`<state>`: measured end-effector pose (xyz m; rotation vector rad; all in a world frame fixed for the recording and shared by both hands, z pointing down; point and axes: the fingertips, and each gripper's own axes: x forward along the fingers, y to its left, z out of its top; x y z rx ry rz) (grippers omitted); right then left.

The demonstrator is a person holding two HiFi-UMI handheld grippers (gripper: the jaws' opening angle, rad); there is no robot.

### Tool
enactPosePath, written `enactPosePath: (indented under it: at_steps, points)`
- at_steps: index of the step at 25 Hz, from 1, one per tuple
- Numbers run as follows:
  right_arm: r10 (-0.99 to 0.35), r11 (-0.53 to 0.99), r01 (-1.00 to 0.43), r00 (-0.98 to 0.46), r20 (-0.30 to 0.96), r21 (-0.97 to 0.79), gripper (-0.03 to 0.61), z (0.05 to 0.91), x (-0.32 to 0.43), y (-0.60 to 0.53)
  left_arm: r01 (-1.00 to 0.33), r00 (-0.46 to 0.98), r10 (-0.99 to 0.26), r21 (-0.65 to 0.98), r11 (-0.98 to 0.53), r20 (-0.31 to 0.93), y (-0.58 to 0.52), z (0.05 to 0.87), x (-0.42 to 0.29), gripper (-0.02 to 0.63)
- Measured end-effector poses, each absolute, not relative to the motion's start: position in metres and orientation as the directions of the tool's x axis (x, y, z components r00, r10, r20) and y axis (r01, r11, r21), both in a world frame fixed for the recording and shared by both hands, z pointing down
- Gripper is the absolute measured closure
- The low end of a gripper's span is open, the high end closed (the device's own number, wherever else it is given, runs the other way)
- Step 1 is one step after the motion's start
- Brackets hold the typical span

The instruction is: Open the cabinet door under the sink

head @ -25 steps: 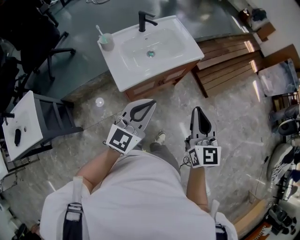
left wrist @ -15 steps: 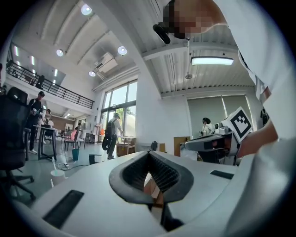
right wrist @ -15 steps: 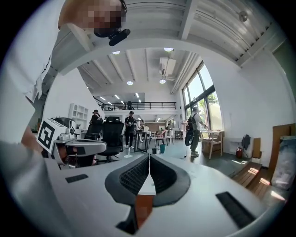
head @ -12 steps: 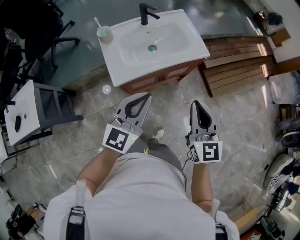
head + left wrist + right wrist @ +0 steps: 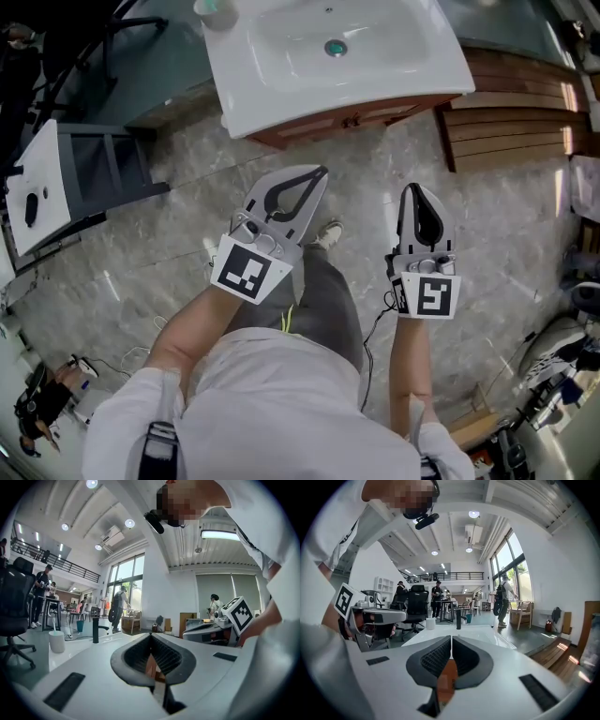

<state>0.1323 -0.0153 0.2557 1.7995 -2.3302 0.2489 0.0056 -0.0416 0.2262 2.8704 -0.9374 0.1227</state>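
Right gripper (image 5: pixel 451 638), jaws together, faces the sink (image 5: pixel 480 633)

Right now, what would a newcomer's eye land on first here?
The white sink on its wooden cabinet fills the top edge of the head view. Just below it, over the marble floor, the left tongs and right tongs point toward the cabinet, both shut and empty.

Cabinet door (image 5: pixel 375 112) mostly hidden beneath sink (image 5: pixel 255 94)

Bright daylight, sharp, fisheye-warped edges
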Motion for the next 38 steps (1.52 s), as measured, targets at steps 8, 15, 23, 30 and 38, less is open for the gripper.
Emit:
enactPosePath:
  at_steps: [8, 15, 23, 30, 38]
  points:
    - [-0.922, 0.273, -0.962, -0.266, 0.282, -0.014, 0.545, 0.351, 0.135, -0.046, -0.587, 0.804, -0.569, 0.082, -0.805, 0.17, -0.061, 0.32, 0.018, 0.599]
    - [-0.906, 0.294, -0.956, -0.283, 0.316, -0.015, 0.545, 0.438, 0.143, -0.063, -0.584, 0.807, -0.568, 0.078, -0.808, 0.164, -0.074, 0.394, 0.033, 0.599]
    - [-0.898, 0.326, -0.945, -0.311, 0.312, -0.004, 0.545, 0.514, 0.141, -0.083, -0.582, 0.808, -0.565, 0.079, -0.809, 0.168, -0.08, 0.463, 0.045, 0.6]
    - [-0.898, 0.344, -0.939, -0.321, 0.302, 0.025, 0.545, 0.576, 0.145, -0.104, -0.586, 0.803, -0.568, 0.068, -0.807, 0.178, -0.089, 0.526, 0.053, 0.599]
    - [-0.882, 0.378, -0.925, -0.346, 0.318, 0.042, 0.545, 0.634, 0.14, -0.116, -0.592, 0.801, -0.575, 0.074, -0.803, 0.166, -0.097, 0.576, 0.059, 0.598]
